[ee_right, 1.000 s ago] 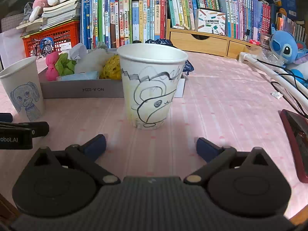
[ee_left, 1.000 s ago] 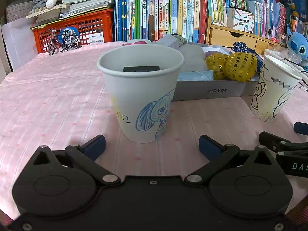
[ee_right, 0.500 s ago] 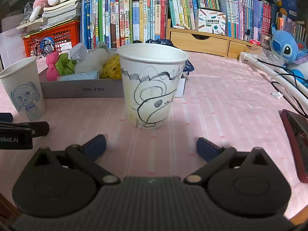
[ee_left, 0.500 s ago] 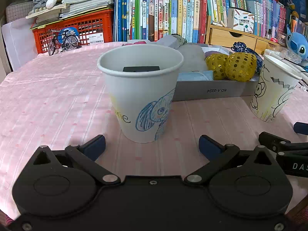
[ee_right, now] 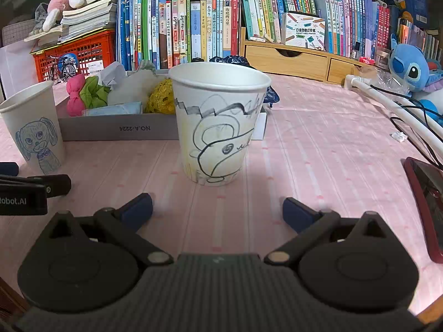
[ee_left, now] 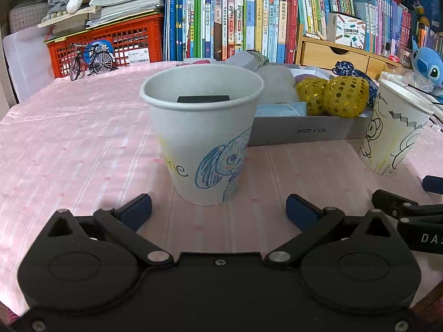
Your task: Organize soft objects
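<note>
Start stage, nothing sorted yet: left gripper [ee_left: 218,207] & right gripper [ee_right: 217,209] both spread wide, empty, near their paper cups [ee_left: 203,130] [ee_right: 218,121]; next prob reach far to grey tray [ee_right: 116,130] w/ soft items.

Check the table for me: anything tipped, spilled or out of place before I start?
Nothing stands out. Both paper cups, the blue-dog cup and the black-line cup, stand upright, and the soft items sit in the grey box. Both grippers are open and empty.
</note>
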Action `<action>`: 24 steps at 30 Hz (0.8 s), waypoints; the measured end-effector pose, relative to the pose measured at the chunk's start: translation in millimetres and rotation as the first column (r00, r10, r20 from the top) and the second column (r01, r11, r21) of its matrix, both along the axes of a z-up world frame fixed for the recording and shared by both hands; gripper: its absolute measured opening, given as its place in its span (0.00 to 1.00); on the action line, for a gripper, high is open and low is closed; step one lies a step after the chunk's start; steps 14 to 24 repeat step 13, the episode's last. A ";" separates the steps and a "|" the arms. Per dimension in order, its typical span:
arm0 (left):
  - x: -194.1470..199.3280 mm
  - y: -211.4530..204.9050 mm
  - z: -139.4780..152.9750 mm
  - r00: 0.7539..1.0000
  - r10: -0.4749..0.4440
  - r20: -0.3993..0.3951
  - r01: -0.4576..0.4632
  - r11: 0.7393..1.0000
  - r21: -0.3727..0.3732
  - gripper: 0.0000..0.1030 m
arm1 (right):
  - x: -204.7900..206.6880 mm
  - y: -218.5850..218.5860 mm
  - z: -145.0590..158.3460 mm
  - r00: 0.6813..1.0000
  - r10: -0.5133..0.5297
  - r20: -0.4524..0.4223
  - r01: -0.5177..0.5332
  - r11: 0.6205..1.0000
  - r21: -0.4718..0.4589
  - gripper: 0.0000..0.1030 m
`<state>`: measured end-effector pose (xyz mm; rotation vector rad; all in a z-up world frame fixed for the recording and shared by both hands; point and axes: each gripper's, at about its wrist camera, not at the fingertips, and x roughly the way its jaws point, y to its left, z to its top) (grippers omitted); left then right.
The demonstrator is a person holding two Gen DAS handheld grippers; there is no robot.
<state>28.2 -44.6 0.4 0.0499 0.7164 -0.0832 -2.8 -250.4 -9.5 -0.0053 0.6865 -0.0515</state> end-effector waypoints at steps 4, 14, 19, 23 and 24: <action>0.2 0.3 0.0 1.000 0.000 0.001 0.000 1.000 0.000 1.00 | 0.0 -0.2 0.0 1.000 0.001 0.000 -0.001 1.000 0.000 1.00; -3.1 -2.0 0.2 1.000 -0.018 0.016 0.017 1.000 0.026 1.00 | 0.1 0.4 0.1 1.000 0.001 0.003 -0.001 1.000 0.000 1.00; -3.1 -2.0 0.2 1.000 -0.018 0.016 0.017 1.000 0.026 1.00 | 0.1 0.4 0.1 1.000 0.001 0.003 -0.001 1.000 0.000 1.00; -3.1 -2.0 0.2 1.000 -0.018 0.016 0.017 1.000 0.026 1.00 | 0.1 0.4 0.1 1.000 0.001 0.003 -0.001 1.000 0.000 1.00; -3.1 -2.0 0.2 1.000 -0.018 0.016 0.017 1.000 0.026 1.00 | 0.1 0.4 0.1 1.000 0.001 0.003 -0.001 1.000 0.000 1.00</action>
